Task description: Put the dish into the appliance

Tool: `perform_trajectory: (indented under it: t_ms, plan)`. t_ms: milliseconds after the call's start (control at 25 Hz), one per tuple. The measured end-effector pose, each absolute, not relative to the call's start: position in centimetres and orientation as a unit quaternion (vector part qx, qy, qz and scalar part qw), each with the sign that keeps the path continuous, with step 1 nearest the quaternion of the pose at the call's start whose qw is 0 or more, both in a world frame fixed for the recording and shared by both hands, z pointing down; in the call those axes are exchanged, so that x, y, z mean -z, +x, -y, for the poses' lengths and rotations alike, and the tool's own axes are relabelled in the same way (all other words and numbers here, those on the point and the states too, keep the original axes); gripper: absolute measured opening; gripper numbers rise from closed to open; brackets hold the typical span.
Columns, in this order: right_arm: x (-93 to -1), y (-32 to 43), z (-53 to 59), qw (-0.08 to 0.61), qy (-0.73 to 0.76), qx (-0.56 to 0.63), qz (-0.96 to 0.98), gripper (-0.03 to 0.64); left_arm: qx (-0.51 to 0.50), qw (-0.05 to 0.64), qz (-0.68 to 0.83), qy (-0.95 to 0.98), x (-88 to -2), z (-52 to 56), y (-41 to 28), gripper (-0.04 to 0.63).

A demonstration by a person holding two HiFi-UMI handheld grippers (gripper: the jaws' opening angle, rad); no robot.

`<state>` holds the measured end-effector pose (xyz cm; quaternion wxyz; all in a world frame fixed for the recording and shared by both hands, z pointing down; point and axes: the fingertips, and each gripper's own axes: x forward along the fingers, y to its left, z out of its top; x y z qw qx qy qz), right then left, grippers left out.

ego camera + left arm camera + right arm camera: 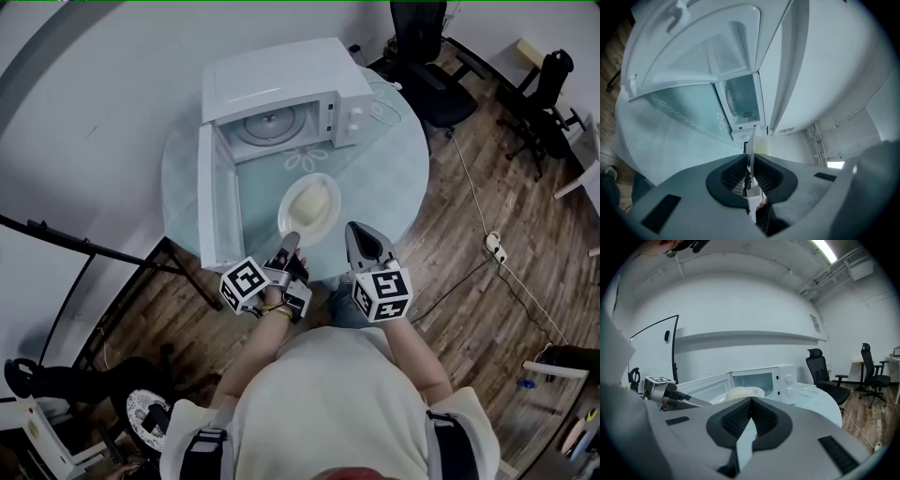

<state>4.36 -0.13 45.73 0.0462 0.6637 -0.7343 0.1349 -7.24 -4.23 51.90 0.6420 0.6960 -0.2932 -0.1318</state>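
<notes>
My left gripper (291, 240) is clamped on the dish (311, 202), pads pinching its rim at the dish's 6 o'clock; in the left gripper view the rim runs edge-on between the jaws. The dish holds something pale and is over the round glass table (398, 173), outside the microwave (281, 84), which sits at its 12 o'clock. I can't tell if the dish is lifted or resting. The microwave door (214, 202) is swung open and stands at the dish's 9 o'clock, with the turntable showing inside. My right gripper (354, 231) has its jaws together on nothing, at the dish's 4 o'clock, just beside it and not touching.
</notes>
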Motion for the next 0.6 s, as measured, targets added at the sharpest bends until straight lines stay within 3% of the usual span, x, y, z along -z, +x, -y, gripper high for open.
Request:
perform_trajectory:
  t_ms: [600]
  plan:
    - [-45.1,9.4,11.1,0.074,0.6,-0.125,0.787,0.008,0.172,0.632,0.355,0.667,-51.6,13.6,-3.1,0.041]
